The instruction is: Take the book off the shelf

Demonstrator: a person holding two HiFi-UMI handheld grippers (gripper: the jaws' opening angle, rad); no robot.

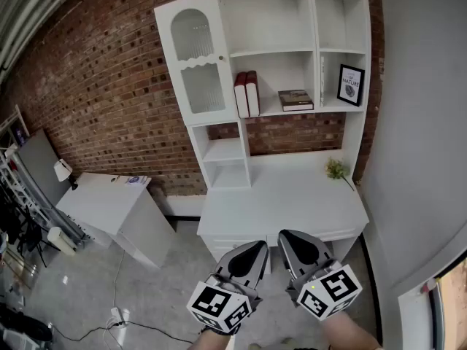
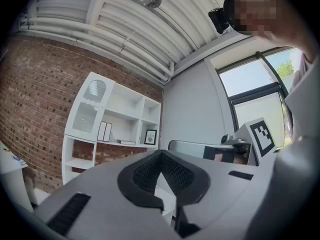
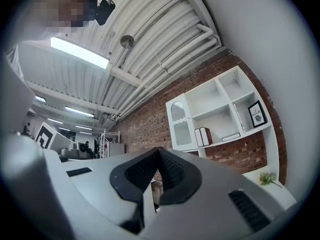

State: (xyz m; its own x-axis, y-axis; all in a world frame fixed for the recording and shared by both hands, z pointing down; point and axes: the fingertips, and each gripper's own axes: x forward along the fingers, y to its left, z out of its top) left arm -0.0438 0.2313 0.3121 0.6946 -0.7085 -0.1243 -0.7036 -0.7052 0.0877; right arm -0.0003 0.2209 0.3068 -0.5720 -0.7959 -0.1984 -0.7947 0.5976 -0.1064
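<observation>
Head view overhead, shelf [image 1: 266,17] apparently shared, distant

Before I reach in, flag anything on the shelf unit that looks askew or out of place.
Nothing stands out: two red books stand upright, one book lies flat beside them, the framed picture stands upright.

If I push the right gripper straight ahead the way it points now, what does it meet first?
Nothing near: the right gripper, shut, aims over the desk. It would probably first reach the shelf unit below its glass door, though depth is unclear.
</observation>
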